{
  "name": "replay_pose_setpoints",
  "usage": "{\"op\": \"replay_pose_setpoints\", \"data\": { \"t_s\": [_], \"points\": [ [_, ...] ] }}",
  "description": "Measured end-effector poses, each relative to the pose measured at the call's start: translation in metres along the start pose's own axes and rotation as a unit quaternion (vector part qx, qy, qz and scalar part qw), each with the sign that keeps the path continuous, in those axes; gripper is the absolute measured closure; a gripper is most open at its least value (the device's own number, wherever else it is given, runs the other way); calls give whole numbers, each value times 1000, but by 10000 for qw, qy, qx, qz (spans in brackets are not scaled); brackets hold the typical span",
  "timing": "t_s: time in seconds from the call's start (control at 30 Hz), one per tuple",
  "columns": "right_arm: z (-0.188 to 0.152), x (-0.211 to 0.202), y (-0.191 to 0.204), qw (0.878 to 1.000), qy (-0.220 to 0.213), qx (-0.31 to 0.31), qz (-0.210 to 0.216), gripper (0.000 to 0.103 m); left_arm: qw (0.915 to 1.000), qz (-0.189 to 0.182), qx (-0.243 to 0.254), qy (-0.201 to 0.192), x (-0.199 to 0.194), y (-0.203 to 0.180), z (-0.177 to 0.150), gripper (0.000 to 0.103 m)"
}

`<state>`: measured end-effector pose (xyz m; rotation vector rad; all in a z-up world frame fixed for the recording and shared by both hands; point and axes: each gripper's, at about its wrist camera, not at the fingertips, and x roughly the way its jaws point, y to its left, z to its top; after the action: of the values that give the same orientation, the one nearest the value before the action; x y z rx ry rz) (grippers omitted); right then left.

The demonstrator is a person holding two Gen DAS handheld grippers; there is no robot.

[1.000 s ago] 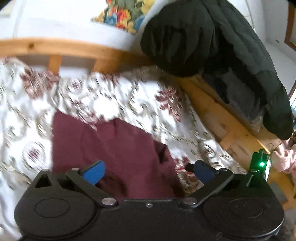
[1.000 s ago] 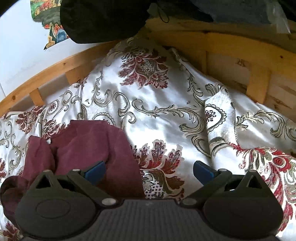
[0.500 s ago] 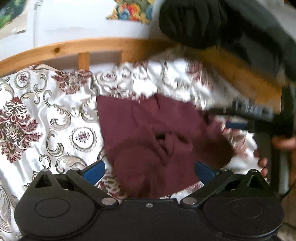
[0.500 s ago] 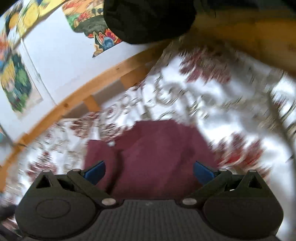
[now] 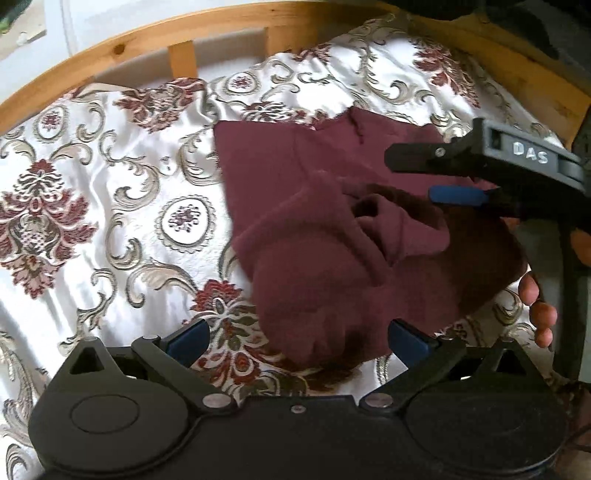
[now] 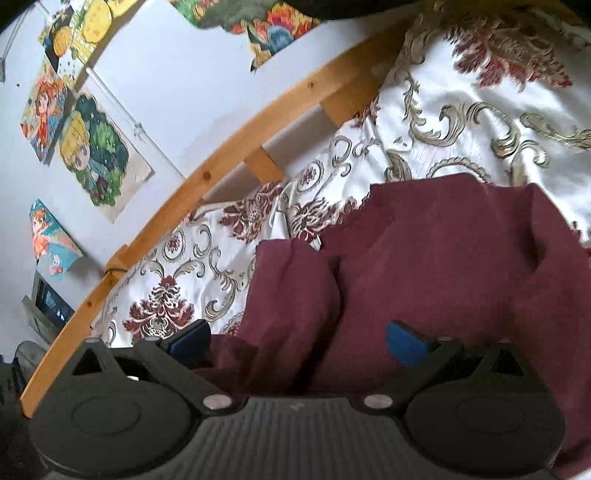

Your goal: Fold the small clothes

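Observation:
A small maroon garment (image 5: 332, 236) lies crumpled on a white bedspread with dark red floral print (image 5: 110, 206). My left gripper (image 5: 295, 336) hovers open just in front of the garment's near edge, nothing between its blue pads. The right gripper (image 5: 454, 173) shows in the left wrist view at the right, held by a hand (image 5: 535, 302), above the garment's right side. In the right wrist view the same maroon garment (image 6: 424, 266) fills the lower middle, and my right gripper (image 6: 295, 339) stands open over it with the cloth bunched below the pads.
A curved wooden bed rail (image 5: 147, 48) runs behind the bedspread, seen too as the wooden rail (image 6: 221, 166) in the right wrist view. Cartoon posters (image 6: 92, 155) hang on the white wall beyond. A dark coat (image 5: 517, 14) drapes over the rail at top right.
Both grippers swung left and drew nearer to the garment. The right gripper moved from the bare bedspread to over the maroon cloth. Both stayed open.

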<state>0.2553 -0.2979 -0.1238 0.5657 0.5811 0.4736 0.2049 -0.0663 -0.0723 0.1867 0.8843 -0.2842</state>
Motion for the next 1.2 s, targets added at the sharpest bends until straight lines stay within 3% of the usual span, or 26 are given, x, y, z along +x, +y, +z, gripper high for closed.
{"op": "replay_pose_setpoints", "data": {
  "t_s": [0.23, 0.33, 0.43, 0.57, 0.63, 0.7, 0.77, 1.0, 1.2],
  "points": [
    [1, 18, 2, 9992, 214, -82, 320, 1, 9985, 507, 133, -178, 0, -12, 4, 1],
    [0, 20, 1, 9995, 248, -20, 204, 17, 9975, 618, 246, -257, 0, -18, 5, 1],
    [-3, 18, 3, 9997, 210, -94, 95, 24, 9970, 618, 345, -316, -1, -23, 5, 6],
    [-4, 14, 4, 9997, 191, -113, 38, 49, 9973, 561, 397, -260, -3, -29, 6, 17],
    [-4, 15, 2, 9997, 218, -134, -30, 56, 9970, 529, 477, -303, -3, -33, 5, 22],
    [-5, 16, 1, 9996, 244, -144, -78, 68, 9970, 488, 533, -272, -2, -34, 4, 38],
    [-5, 16, 0, 9995, 269, -138, -66, 83, 9969, 500, 552, -242, 0, -34, 3, 45],
    [-7, 9, 8, 9988, 30, -451, -210, 95, 9976, 333, 398, -459, -6, -26, 0, 69],
    [-5, -9, 13, 9968, -260, -605, -463, 95, 9956, -35, 618, -707, -10, -33, -5, 76]
  ]
}}
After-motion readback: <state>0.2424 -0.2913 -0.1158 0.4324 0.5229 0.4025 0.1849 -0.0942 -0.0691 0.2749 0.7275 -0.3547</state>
